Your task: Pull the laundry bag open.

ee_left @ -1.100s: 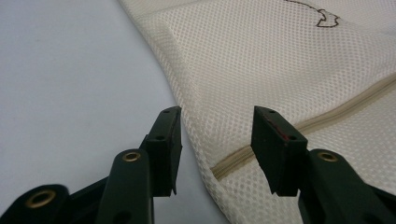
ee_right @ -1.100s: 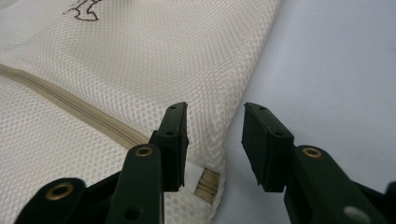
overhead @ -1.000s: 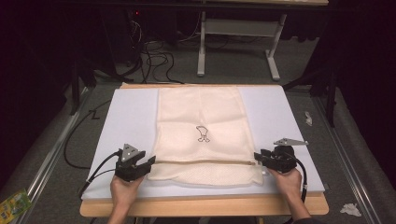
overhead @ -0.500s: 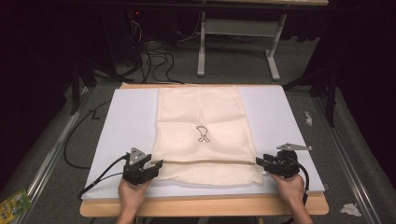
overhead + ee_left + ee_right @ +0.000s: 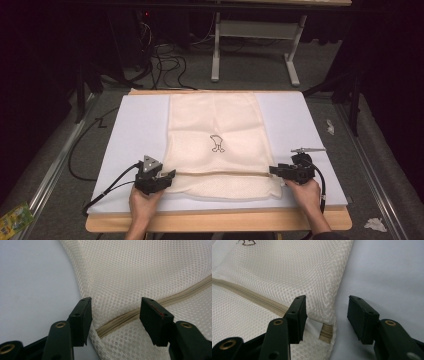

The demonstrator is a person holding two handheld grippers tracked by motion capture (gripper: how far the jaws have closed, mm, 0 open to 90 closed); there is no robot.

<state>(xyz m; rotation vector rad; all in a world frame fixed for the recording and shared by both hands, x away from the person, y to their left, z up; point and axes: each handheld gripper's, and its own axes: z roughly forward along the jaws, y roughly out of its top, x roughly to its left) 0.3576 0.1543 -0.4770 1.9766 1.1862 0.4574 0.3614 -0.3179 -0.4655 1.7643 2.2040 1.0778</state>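
- One mesh laundry bag (image 5: pixel 217 142) lies flat on the white mat (image 5: pixel 130 135) that covers the worktop (image 5: pixel 215 221); it runs from the mat's far edge to near its front edge, midway between the mat's sides, with a small dark printed figure (image 5: pixel 216 143) near the bag's middle.
- Laying out and smoothing look done: the bag shows few wrinkles.
- Across the bag's near part runs a beige zipper (image 5: pixel 220 173), from one side seam to the other. As far as the pictures show it is closed, so any unzipping is, in my judgement, not yet begun.
- At the bag's left seam the left gripper (image 5: pixel 115 312) has its jaws spread wide, astride the zipper's end (image 5: pixel 117 321), with mesh between them and nothing pinched.
- At the bag's right seam the right gripper (image 5: pixel 327 312) is likewise wide apart, straddling the bag's right edge beside the zipper's tab end (image 5: pixel 326 333), touching nothing that I can see.
- What is left, judging by this: closing both grippers on the bag's two ends, then whatever pulling or opening follows.
- A zipper pull cannot be made out.
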